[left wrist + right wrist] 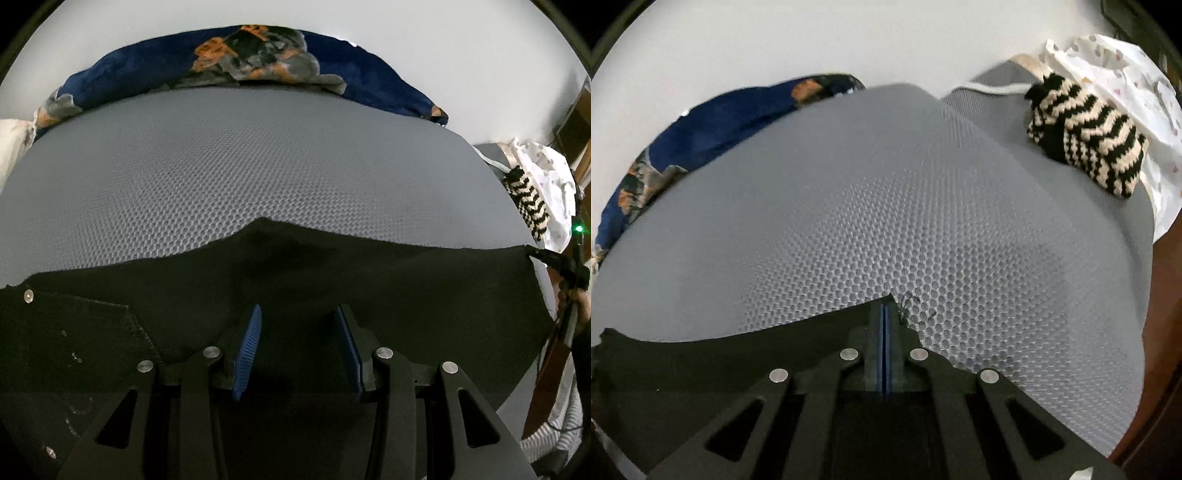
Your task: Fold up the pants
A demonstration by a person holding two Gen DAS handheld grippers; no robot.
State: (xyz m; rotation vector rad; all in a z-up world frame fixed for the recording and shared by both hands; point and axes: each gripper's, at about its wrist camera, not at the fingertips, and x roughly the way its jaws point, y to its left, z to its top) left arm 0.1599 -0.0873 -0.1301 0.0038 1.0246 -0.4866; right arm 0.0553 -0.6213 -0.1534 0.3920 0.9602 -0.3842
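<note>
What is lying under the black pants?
The pants lie on a grey honeycomb mat, which shows beyond their far edge. Whatever is directly beneath the dark cloth is covered and cannot be seen.

The left claw (297,314) hangs over the black pants (332,273) with its two blue pads (249,347) apart and nothing squeezed between them. The pants lie spread on a gray bumpy mat (240,166). A blue blanket (147,70) lies along the far edge. At the right, another claw (543,254) touches the pants' corner, near a striped knit thing (528,199).
</note>
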